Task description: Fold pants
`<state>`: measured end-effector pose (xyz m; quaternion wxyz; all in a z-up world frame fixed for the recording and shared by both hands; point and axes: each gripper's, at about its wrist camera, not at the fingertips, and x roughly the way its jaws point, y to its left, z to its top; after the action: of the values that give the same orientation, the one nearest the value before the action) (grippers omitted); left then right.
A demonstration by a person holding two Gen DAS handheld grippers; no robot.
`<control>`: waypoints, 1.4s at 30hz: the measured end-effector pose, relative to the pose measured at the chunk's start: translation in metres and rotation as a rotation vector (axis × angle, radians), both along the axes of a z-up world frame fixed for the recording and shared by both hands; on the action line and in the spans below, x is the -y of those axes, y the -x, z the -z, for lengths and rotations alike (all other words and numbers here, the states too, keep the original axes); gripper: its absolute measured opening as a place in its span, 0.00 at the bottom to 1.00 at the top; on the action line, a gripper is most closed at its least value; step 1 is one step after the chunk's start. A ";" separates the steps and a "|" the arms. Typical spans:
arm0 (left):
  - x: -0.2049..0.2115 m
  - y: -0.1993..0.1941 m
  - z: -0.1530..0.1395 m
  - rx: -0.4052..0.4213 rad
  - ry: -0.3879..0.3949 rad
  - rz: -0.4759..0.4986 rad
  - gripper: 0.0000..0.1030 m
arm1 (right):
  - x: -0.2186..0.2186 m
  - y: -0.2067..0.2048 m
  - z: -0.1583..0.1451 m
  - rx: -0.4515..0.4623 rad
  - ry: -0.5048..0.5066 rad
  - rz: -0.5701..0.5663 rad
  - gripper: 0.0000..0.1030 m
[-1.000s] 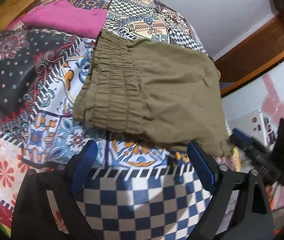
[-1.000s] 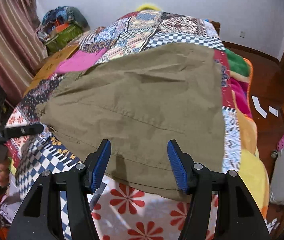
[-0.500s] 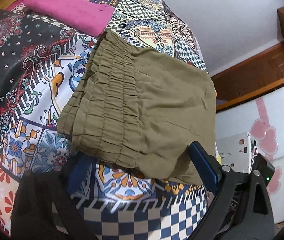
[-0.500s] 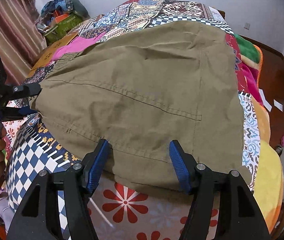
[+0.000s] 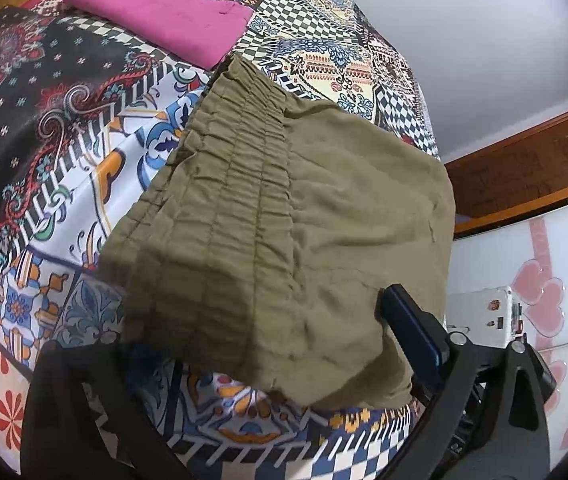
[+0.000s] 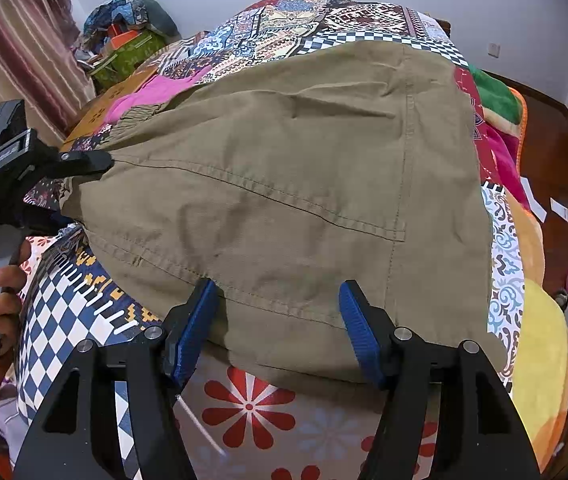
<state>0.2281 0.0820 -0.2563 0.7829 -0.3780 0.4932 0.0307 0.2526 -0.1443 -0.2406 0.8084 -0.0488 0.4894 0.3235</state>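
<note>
Fingers (image 5: 411, 332) of my left gripper, just widened, straddle the olive pants' (image 6: 284, 168) waistband corner; my right gripper (image 6: 280, 328) gapes at their hem. Folded compact on the patchwork bedspread (image 5: 84, 128); perhaps a final fold remains.

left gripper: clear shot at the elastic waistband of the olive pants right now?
Probably yes. The left gripper is open, its jaws having just been opening, and the near waistband corner of the olive pants already lies between them. Nothing lies on top; the folded magenta garment sits well beyond.
</note>
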 end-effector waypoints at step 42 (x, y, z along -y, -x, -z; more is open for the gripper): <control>-0.006 0.068 -0.045 0.140 -0.237 0.000 0.36 | -0.128 -0.051 -0.053 0.124 0.008 -0.202 0.58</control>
<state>0.1606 0.0880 -0.2116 0.8546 -0.2840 0.4304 0.0621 0.3036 -0.0162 -0.1873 0.8001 -0.1212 0.4325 0.3976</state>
